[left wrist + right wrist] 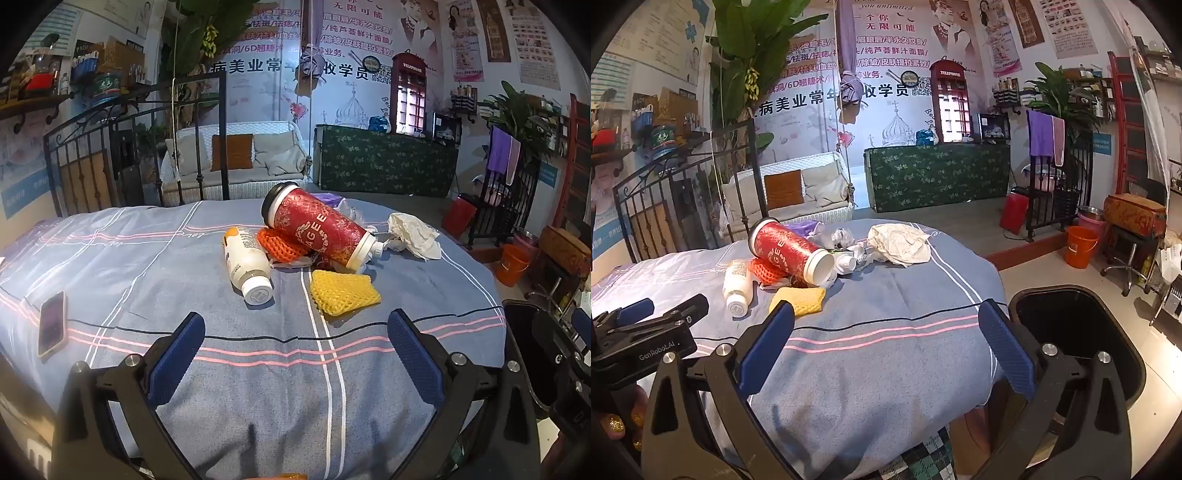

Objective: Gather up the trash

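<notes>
Lying tipped — red cup [316, 229] on orange net [282, 245].

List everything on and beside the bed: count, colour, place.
paper cup: one, red, lying on its side mid-bed
bottle: one, white, left of the cup
foam net: one, yellow, nearest the cup's front
orange foam net: one, under the cup
crumpled tissue: one, white, right of the cup
phone: one, dark, bed's left edge
bin: one, black, right of the bed
left gripper: open, empty
right gripper: open, empty
</notes>
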A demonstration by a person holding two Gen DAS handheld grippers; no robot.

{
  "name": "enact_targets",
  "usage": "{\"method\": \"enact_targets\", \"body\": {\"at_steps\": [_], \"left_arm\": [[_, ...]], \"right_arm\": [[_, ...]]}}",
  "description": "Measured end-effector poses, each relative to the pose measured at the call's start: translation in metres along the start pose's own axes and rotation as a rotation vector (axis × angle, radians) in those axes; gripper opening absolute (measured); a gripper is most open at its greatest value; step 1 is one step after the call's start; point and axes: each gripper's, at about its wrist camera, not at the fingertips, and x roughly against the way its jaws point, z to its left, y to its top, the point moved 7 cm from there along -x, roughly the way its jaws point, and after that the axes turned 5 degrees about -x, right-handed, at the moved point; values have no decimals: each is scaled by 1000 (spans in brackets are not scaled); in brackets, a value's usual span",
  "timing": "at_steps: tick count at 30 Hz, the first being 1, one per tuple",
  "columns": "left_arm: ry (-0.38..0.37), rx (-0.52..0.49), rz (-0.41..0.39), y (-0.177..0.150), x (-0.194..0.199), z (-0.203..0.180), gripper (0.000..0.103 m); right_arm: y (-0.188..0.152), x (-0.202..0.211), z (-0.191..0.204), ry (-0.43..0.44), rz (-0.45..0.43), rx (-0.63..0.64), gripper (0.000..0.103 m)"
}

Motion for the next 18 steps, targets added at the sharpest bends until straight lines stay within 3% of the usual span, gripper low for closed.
{"method": "enact_targets", "body": {"at_steps": [18], "left_arm": [[-4,1,-1,1,6,-3,98]], "right_arm": [[-7,-6,3,1,15,-3,98]]}}
